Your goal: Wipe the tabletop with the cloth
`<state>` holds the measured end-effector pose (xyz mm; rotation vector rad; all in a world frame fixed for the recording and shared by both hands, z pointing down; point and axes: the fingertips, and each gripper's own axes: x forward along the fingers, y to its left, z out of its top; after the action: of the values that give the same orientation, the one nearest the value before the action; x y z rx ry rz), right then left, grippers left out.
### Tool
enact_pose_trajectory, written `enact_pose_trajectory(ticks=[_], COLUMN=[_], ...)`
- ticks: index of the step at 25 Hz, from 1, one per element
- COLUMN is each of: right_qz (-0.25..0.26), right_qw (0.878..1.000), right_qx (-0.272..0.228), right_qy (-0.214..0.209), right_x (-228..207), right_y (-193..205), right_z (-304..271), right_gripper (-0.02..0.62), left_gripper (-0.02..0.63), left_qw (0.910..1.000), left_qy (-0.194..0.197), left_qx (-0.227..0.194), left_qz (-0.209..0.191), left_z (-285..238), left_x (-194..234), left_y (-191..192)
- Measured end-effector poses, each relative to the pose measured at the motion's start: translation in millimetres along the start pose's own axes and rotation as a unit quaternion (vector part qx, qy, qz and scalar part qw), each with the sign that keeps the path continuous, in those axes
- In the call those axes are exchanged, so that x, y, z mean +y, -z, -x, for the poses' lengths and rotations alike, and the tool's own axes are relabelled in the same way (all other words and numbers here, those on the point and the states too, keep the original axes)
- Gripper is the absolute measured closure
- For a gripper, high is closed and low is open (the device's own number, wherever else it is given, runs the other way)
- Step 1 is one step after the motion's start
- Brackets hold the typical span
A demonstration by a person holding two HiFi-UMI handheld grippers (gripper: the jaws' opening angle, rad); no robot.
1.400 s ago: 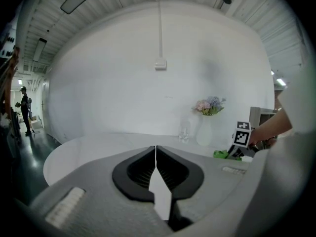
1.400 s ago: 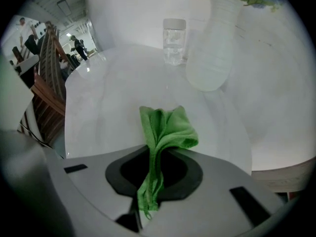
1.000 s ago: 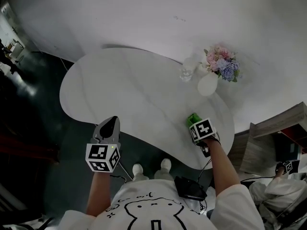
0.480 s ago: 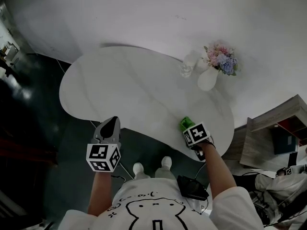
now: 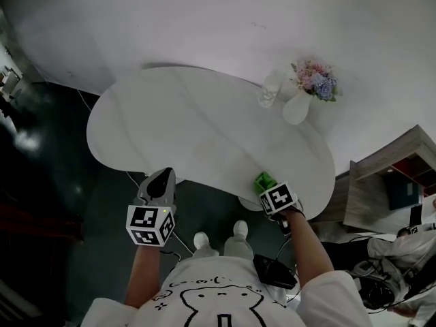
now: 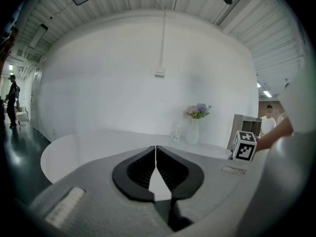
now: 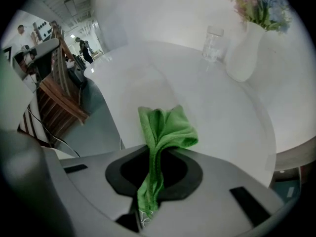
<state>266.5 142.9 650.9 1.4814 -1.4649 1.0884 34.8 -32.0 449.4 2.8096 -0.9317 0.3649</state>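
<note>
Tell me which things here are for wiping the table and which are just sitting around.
For the job: green cloth, clamped in the right gripper; white tabletop.
Just there: vase of flowers; glass beside it; left gripper, shut and empty.

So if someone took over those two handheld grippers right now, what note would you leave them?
Left gripper: jaws shut, empty, held off the near edge of the white table.
Right gripper: shut on the green cloth, at the table's near right edge.
Vase of flowers and a glass stand at the far right.
Done: cloth picked up; how much is wiped doesn't show.
Left: probably sweep the cloth across the top, minding vase and glass.
</note>
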Motion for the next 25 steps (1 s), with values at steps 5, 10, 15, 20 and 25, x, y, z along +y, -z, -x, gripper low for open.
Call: enact_pose_trajectory(ticks=[5,10,15,20,25], right_qz=[-0.006,-0.011,-0.004,-0.004,-0.021], right_qw=[1.000,0.999,0.999,1.000,0.999], right_qx=[-0.011,-0.020,-0.011,-0.011,-0.028], right_qy=[0.018,0.029,0.033,0.029,0.013], right_x=[16.1,28.7,36.8,46.9,55.9], right_y=[3.9,12.3,18.3,23.2,24.2], right_z=[2.5,5.8,7.1,7.9,23.3], right_gripper=[0.555,0.555,0.555,0.555,0.555], left_gripper=[0.586,0.586,0.586,0.586,0.586], left_qw=[0.9999,0.9997,0.9994,0.9987,0.9987], left_qy=[0.013,0.019,0.008,-0.006,-0.010], left_qx=[-0.007,-0.017,-0.032,-0.048,-0.051], left_qz=[0.000,0.002,0.008,0.013,-0.001], left_z=[9.5,25.6,37.9,48.2,60.2], left_x=[11.2,13.3,20.4,26.5,21.4], left_y=[2.3,7.4,1.6,-4.5,-13.1])
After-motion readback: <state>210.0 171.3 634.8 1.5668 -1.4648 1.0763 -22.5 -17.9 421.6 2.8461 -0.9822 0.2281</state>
